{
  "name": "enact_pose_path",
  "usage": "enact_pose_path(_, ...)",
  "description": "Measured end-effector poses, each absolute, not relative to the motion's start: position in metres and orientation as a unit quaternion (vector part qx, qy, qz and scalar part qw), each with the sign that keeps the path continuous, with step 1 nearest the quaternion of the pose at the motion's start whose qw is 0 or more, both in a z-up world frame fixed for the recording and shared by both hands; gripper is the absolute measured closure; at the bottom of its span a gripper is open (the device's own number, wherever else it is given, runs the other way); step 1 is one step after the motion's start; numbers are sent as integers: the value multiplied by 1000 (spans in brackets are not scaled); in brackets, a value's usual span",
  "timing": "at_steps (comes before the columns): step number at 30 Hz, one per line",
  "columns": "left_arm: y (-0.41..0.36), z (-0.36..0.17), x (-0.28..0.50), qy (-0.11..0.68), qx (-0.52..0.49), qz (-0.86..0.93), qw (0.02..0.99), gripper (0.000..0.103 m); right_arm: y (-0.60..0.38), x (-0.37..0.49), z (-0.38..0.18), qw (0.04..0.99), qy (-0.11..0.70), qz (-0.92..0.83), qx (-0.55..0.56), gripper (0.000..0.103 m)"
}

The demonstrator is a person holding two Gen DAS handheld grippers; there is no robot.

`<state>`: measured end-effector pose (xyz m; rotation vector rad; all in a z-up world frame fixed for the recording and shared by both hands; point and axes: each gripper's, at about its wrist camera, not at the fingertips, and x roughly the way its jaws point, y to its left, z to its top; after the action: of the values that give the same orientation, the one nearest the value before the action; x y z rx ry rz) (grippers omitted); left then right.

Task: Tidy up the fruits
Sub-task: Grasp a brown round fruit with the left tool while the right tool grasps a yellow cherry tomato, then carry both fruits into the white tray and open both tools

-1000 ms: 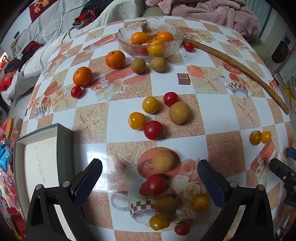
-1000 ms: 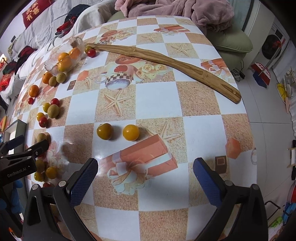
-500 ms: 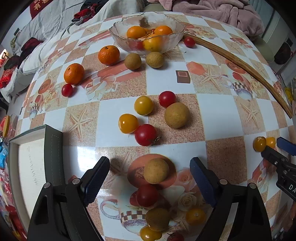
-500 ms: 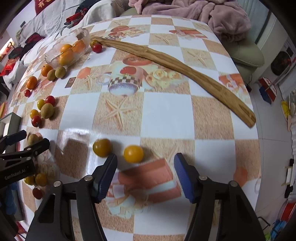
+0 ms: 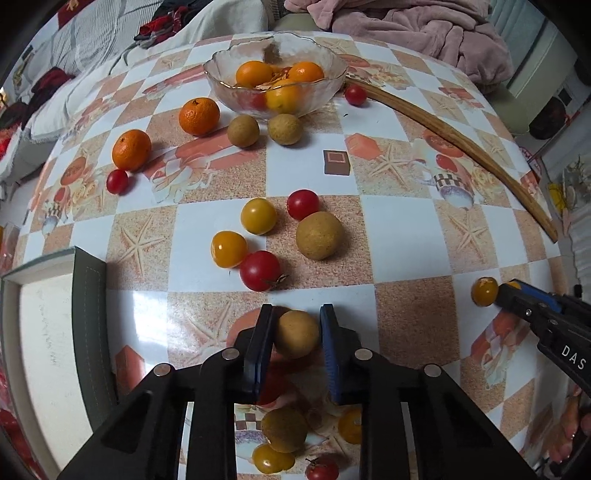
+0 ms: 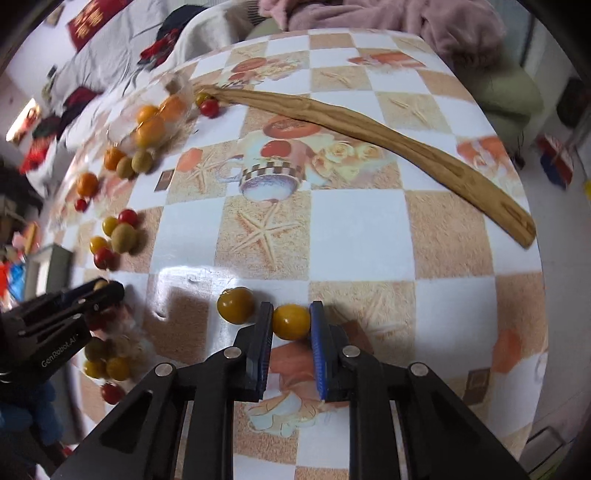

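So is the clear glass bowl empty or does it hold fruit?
Holds fruit: the clear glass bowl contains several orange and yellow fruits.

Your round table in a cluttered, daylit room
You face a checked, starfish-print tablecloth point(image 5: 399, 221); beyond it a pink blanket point(image 5: 413, 33) is heaped over a green seat point(image 6: 506, 88), grey striped bedding point(image 5: 85, 40) lies left, pale floor point(image 6: 554, 221) right

A lived-in home — patterned table point(image 6: 354, 229), pink blanket point(image 5: 424, 29), bedding point(image 5: 92, 48) beside it.
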<state>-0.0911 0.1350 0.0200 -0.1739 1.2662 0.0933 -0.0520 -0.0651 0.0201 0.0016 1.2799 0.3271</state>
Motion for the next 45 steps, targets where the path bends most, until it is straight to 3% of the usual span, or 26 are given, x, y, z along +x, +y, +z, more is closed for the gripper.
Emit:
enact_pose_path(22,174,56,-129,556,-118,58,821,76,-34,-79,50,786,584,201,-5,81)
enact_pose_path(34,275,68,-178,547,-118,89,824,76,84,-114,63,775,583,243,-19,81)
enact_pose_path(45,370,39,-218,571,-118,150,798,76,221,-136,54,745,592,307,-29,81)
